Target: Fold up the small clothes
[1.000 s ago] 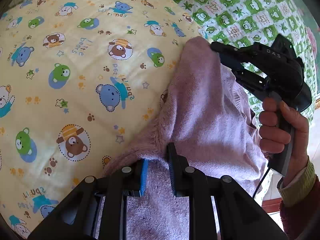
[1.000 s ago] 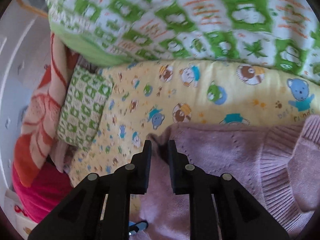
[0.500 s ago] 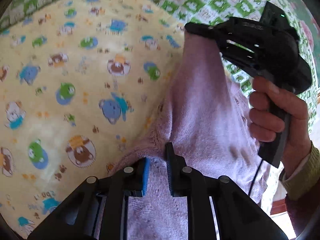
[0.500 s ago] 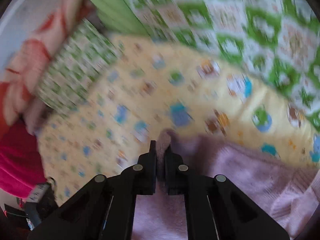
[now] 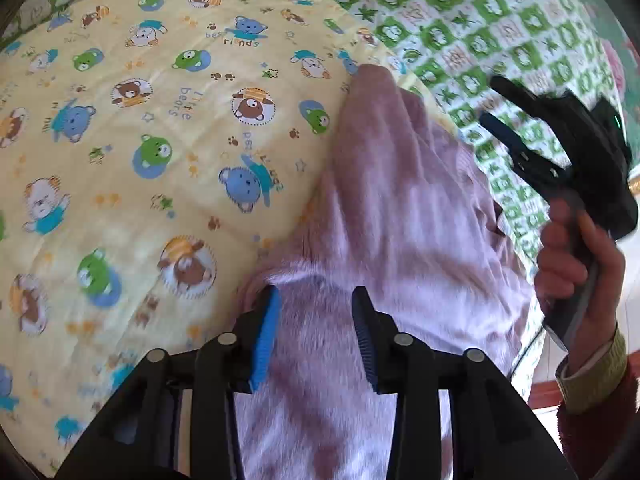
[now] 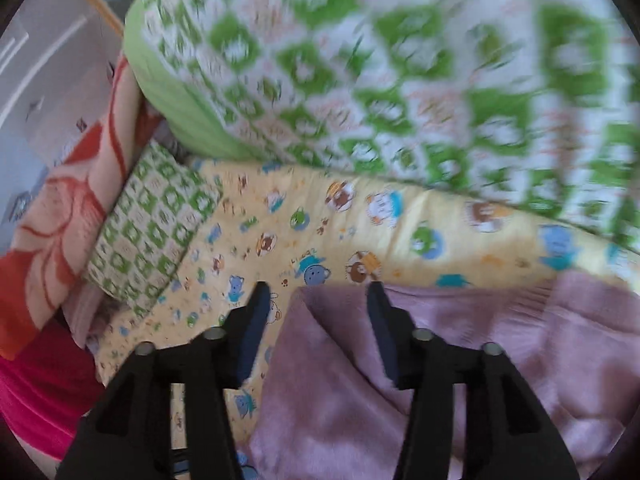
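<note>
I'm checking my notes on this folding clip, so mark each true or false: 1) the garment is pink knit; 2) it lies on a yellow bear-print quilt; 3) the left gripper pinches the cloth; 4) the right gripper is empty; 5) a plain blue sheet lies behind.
1) The garment is pink knit: true.
2) It lies on a yellow bear-print quilt: true.
3) The left gripper pinches the cloth: false; its jaws are opening, apart over the cloth.
4) The right gripper is empty: true, and its jaws are opening.
5) A plain blue sheet lies behind: false; it is a green-and-white patterned quilt.
</note>
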{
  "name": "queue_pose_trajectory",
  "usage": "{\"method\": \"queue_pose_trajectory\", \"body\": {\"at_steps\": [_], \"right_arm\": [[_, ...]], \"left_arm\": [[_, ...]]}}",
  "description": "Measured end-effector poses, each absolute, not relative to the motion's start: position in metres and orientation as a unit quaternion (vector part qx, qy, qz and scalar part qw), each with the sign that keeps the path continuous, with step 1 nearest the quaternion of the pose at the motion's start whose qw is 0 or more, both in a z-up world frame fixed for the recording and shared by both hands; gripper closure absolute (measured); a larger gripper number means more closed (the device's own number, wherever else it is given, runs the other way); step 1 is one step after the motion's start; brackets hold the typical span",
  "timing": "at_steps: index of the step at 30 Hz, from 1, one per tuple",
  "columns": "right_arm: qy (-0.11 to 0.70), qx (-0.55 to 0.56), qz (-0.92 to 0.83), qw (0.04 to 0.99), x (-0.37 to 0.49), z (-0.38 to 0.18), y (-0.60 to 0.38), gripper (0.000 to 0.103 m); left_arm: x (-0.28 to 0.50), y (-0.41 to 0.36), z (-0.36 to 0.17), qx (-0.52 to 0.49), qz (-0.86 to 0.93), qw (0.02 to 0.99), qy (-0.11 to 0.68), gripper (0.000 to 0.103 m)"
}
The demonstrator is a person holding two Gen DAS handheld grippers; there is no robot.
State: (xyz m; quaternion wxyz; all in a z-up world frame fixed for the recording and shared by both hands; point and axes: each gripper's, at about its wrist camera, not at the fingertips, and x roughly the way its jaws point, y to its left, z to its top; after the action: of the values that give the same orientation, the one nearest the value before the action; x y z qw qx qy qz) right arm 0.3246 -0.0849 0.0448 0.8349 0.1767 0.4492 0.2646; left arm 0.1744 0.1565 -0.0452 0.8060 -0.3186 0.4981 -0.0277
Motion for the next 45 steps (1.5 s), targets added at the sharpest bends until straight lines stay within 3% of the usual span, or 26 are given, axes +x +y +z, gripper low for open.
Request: {"method": "queue_pose_trajectory", "body": {"at_steps": [4, 11, 17, 25, 30, 33, 39, 45], "right_arm": [[0.437, 0.195, 0.229, 0.848, 0.275, 0.064, -0.139, 0.049], [0.456, 0.219, 0.102, 0.857, 0.157, 0.043, -0.245, 0.049], [0.452, 0.303, -0.007, 0.839, 0.070, 0.015, -0.320, 0.049], [0.451, 0.315, 0.019, 0.835, 0.073, -0.001, -0.321, 0.049], [0.488, 0.262, -0.005, 0.833, 0.100, -0.020, -0.321, 0.049], [0.484, 0.256, -0.040, 0.836, 0.105, -0.020, -0.338, 0.053], [0.429, 0.293, -0.063, 0.852, 0.071, 0.020, -0.357, 0.049], [0.445, 0.298, -0.046, 0.843, 0.012, 0.030, -0.346, 0.045]], "left_arm": [[0.156, 0.159, -0.030, -0.300, -0.032, 0.815, 0.495, 0.050], [0.133, 0.167, -0.014, -0.290, -0.037, 0.817, 0.497, 0.049], [0.152, 0.148, -0.005, -0.265, -0.063, 0.824, 0.496, 0.046], [0.229, 0.091, -0.002, -0.173, -0.072, 0.845, 0.500, 0.043], [0.275, 0.088, -0.034, -0.104, -0.008, 0.834, 0.542, 0.042], [0.282, 0.101, -0.038, -0.114, 0.000, 0.827, 0.550, 0.041], [0.239, 0.124, -0.016, -0.141, -0.022, 0.827, 0.544, 0.033], [0.147, 0.145, -0.017, -0.169, -0.055, 0.809, 0.560, 0.032]]}}
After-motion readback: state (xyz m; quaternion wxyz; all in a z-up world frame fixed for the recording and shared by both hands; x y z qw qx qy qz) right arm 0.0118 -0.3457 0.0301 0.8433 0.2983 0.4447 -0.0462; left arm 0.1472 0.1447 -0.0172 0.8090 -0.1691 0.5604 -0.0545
